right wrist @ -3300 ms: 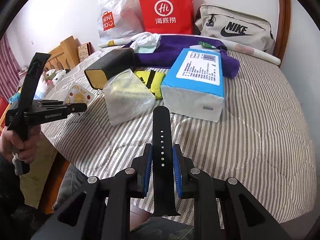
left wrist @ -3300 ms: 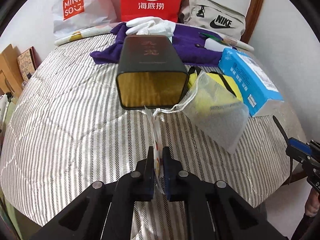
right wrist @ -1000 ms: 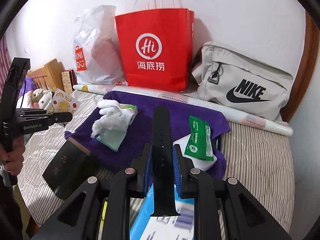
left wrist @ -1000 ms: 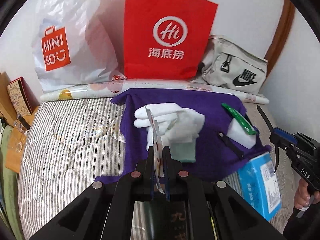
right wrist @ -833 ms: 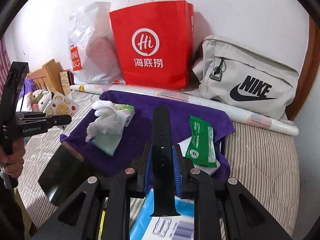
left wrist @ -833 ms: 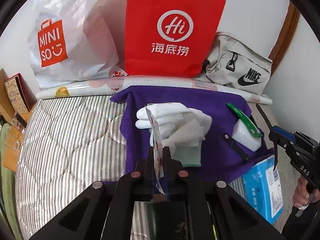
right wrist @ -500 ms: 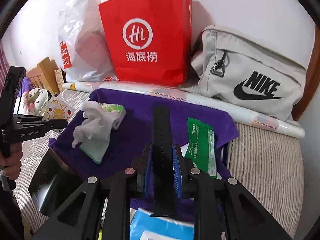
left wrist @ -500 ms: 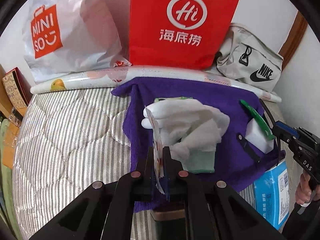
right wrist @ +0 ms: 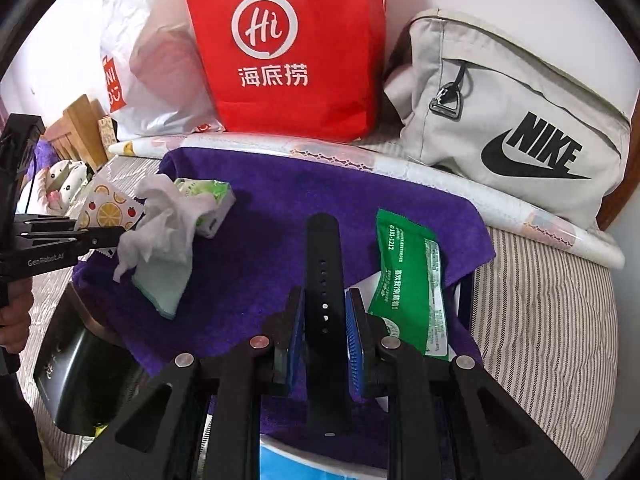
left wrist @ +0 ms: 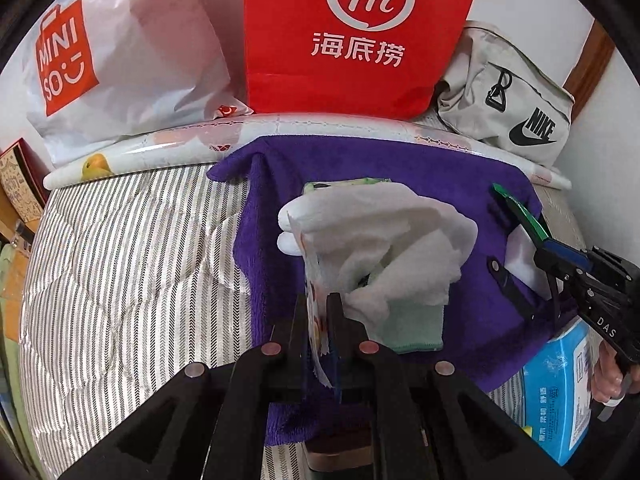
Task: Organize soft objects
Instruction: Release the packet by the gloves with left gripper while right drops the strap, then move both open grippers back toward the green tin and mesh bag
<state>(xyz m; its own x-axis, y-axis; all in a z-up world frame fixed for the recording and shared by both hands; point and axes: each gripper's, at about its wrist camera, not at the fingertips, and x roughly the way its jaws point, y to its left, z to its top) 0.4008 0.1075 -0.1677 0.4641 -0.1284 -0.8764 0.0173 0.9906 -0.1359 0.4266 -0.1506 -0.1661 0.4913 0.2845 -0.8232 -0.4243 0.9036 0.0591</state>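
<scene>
My left gripper is shut on a thin fruit-print packet, held edge-on over the purple towel; the packet also shows in the right wrist view. My right gripper is shut on a black watch strap, held upright above the towel. On the towel lie crumpled white tissue with a pale green cloth, a green tissue pack, a green sachet and another black strap.
At the back stand a red paper bag, a white Miniso bag, a grey Nike pouch and a rolled sheet. A black tin and a blue tissue box sit near the towel's front edge.
Both grippers have moved forward over the bed toward the purple towel and the bags, each still holding its item. The tin and blue box have dropped to the lower edge of view.
</scene>
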